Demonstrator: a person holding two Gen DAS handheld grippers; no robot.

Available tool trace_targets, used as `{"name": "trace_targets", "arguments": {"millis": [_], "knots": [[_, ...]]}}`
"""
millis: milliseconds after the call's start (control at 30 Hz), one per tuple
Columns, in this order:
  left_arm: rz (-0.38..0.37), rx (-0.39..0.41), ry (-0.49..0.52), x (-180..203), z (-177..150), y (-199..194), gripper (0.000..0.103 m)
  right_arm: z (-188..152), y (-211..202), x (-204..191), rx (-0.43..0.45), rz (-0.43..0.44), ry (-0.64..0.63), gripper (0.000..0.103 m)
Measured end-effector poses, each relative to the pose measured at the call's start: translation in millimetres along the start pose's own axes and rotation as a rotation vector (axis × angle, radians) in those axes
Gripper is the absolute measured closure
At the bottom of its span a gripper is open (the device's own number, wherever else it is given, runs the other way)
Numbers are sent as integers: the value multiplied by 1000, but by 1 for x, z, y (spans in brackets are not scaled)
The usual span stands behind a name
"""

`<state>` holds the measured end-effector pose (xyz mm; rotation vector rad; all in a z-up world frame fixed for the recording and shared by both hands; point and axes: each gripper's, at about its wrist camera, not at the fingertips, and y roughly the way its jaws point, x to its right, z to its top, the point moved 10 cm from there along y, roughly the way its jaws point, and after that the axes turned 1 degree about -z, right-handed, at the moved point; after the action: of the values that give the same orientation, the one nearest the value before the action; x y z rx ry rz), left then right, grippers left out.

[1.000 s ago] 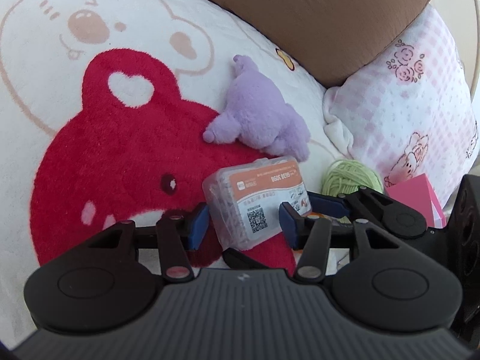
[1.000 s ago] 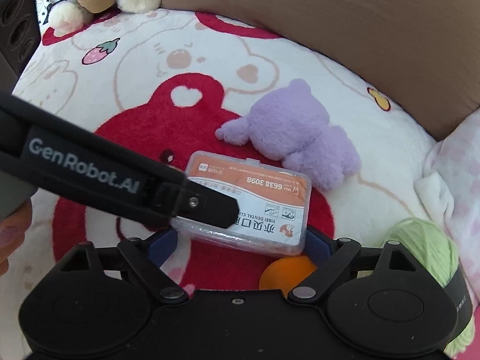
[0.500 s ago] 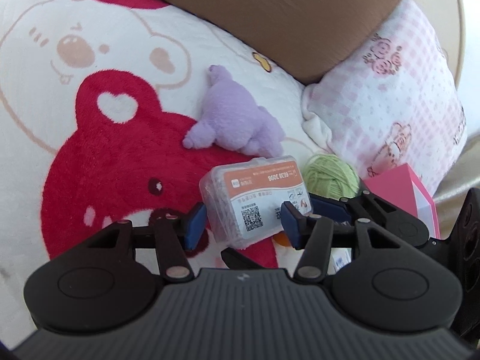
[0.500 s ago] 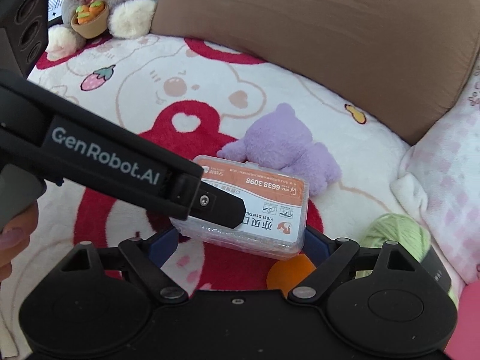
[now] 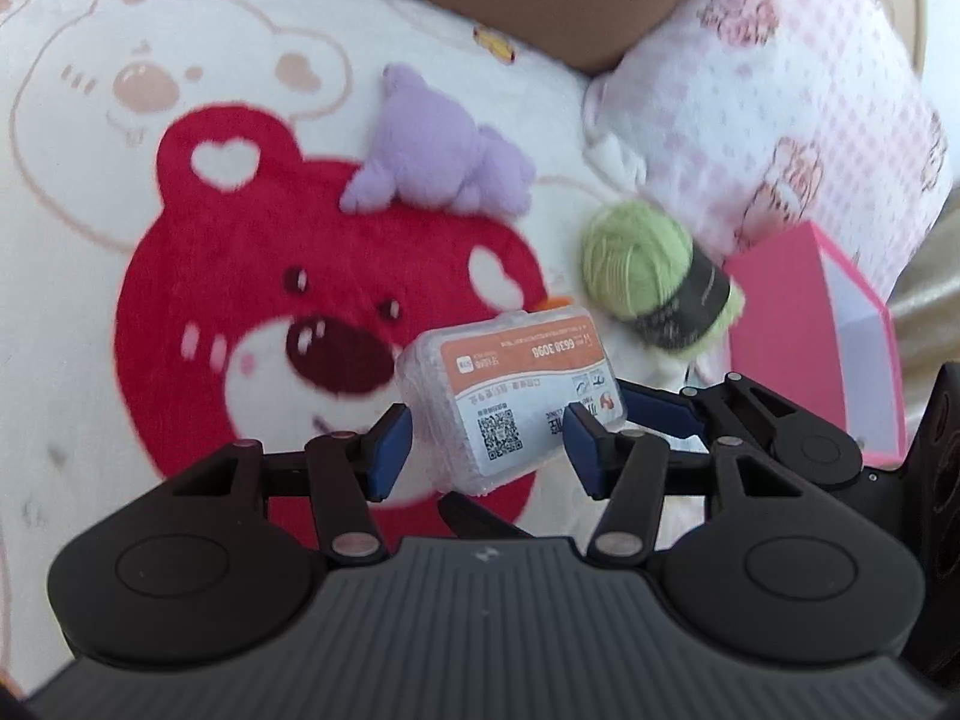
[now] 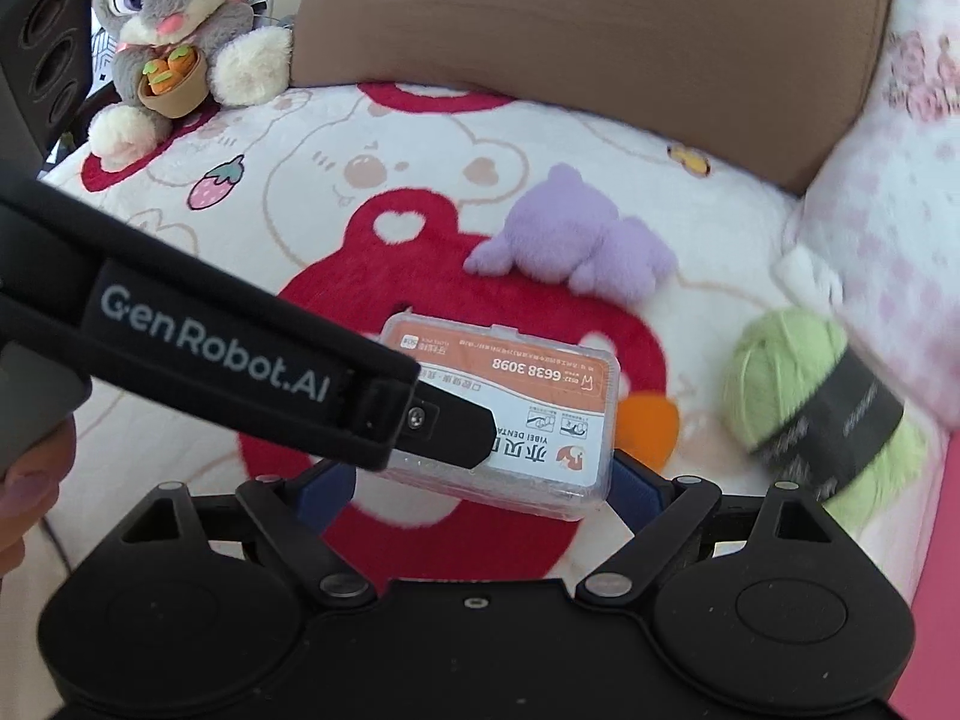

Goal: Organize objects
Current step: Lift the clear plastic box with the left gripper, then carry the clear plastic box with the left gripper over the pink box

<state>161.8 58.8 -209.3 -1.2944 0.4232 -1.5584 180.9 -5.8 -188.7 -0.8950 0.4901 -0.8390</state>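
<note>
A clear plastic box (image 5: 510,378) with an orange and white label hangs above the bear-print blanket (image 5: 240,276). My left gripper (image 5: 487,450) is shut on the box across its short side, blue pads on both edges. My right gripper (image 6: 480,480) is shut on the same box (image 6: 528,384) along its length. In the right wrist view the left gripper's black finger (image 6: 240,354) crosses over the box's near corner. One blue fingertip (image 5: 660,414) of the right gripper shows at the box's right end in the left wrist view.
On the blanket lie a purple plush (image 6: 582,240), a green yarn ball (image 6: 798,390) and a small orange object (image 6: 648,426). A pink box (image 5: 810,324) stands at the right. A brown cushion (image 6: 588,30), checked pillow (image 5: 780,78) and rabbit plush (image 6: 174,30) line the back.
Both grippers have risen with the box held between them. The blanket and purple plush look farther away, and the yarn ball and pink box have come further into view.
</note>
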Motion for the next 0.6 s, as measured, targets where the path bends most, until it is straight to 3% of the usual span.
{"name": "trace_targets", "arguments": {"millis": [267,600], "knots": [[20,-41,106,22,-24,0,49,-24,-17,2,0,7,72,11],[0,-118,128,37,-52,24,49,-61,-16,20,-56,15,169,11]]}}
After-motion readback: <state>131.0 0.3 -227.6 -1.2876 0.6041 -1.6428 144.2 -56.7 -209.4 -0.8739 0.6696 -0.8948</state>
